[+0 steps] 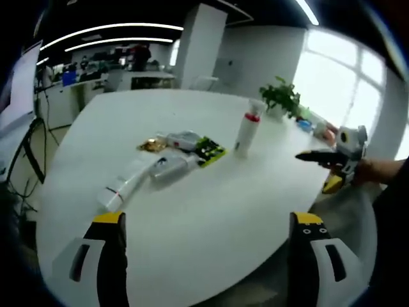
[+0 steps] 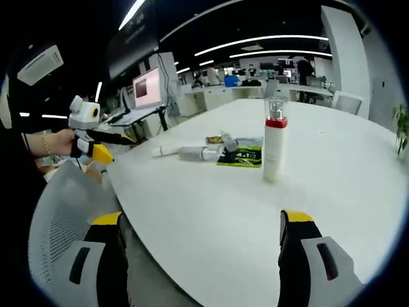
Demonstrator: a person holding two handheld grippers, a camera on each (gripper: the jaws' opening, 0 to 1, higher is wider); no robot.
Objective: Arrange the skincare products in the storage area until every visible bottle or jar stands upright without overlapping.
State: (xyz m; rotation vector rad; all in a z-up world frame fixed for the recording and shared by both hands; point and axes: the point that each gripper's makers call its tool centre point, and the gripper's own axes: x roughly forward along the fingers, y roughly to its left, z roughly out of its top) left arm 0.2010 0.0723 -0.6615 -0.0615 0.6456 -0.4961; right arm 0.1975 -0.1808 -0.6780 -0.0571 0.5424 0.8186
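Observation:
On the white table (image 1: 211, 211) a white bottle with a red band (image 1: 246, 131) stands upright. To its left lie a white tube (image 1: 118, 188), a pale bottle (image 1: 169, 167), a clear-grey container (image 1: 182, 139), a green-and-black packet (image 1: 209, 150) and a small gold item (image 1: 152, 146), clustered and partly overlapping. My left gripper (image 1: 208, 219) is open over the near table edge, well short of the tube. My right gripper (image 2: 202, 219) is open and empty, facing the upright bottle (image 2: 275, 147) and the lying tube (image 2: 169, 151), pale bottle (image 2: 198, 153) and packet (image 2: 243, 153).
A potted plant (image 1: 281, 96) and small coloured items stand at the table's far edge. A grey mesh chair (image 2: 64, 211) sits beside the table. Desks and monitors fill the office behind. The right gripper (image 1: 332, 163) appears held off the table's right side, the left gripper (image 2: 92, 144) off the opposite side.

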